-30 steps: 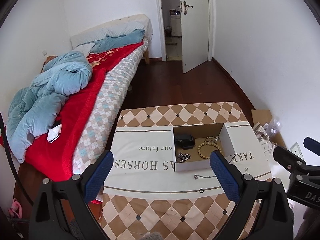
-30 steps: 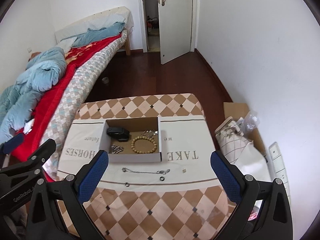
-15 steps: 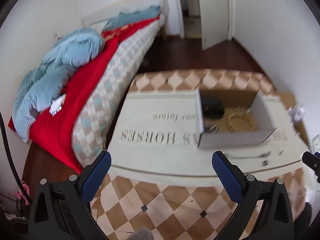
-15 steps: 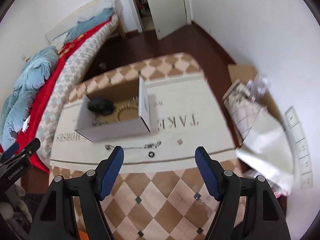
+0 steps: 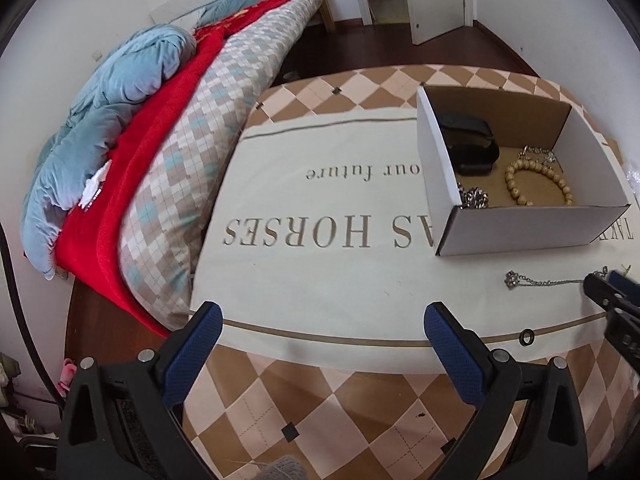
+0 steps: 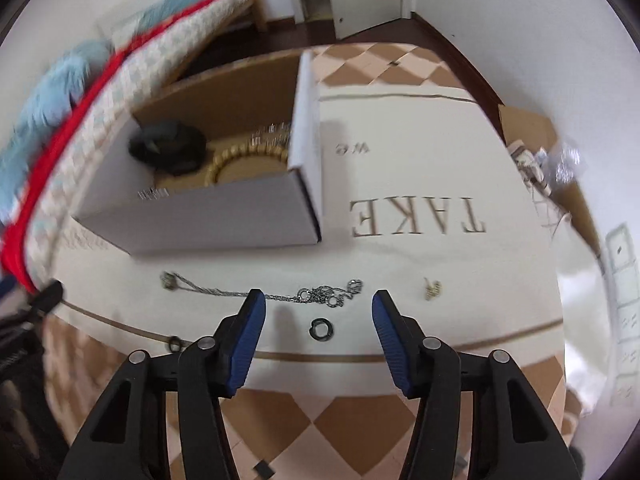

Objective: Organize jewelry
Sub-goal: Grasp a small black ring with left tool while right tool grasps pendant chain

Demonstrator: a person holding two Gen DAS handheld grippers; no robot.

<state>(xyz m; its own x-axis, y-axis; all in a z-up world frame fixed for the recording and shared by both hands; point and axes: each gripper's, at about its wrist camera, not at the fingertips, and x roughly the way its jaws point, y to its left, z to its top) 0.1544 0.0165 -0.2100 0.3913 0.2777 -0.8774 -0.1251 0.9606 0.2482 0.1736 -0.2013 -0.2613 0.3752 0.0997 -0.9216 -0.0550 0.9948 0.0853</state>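
- The bed (image 5: 168, 128) with its blue quilt (image 5: 116, 92) runs along the far left, well apart from the work.
- The left tongs (image 5: 320, 320) hover spread wide and empty over the near left of the counter (image 5: 320, 240); likely kept off to the side so as not to crowd the jewelry.
- The open box (image 6: 224, 216) stands at mid counter; a black case (image 5: 472, 148), a bead bracelet (image 5: 536, 184) and a shiny clump (image 5: 474, 198) lie inside, so it seems to be where pieces are gathered.
- A silver chain (image 6: 264, 292) lies stretched out on the cloth just near of the box, not yet put away.
- The right tongs (image 6: 318, 312) are released, half spread and holding nothing, low over the counter, with the chain's bunched end and a dark ring (image 6: 320, 326) between the tips; probably lined up to pinch one of them.
- A second dark ring (image 6: 175, 343) lies left of those tongs, and a small gold piece (image 6: 432, 289) to the right.
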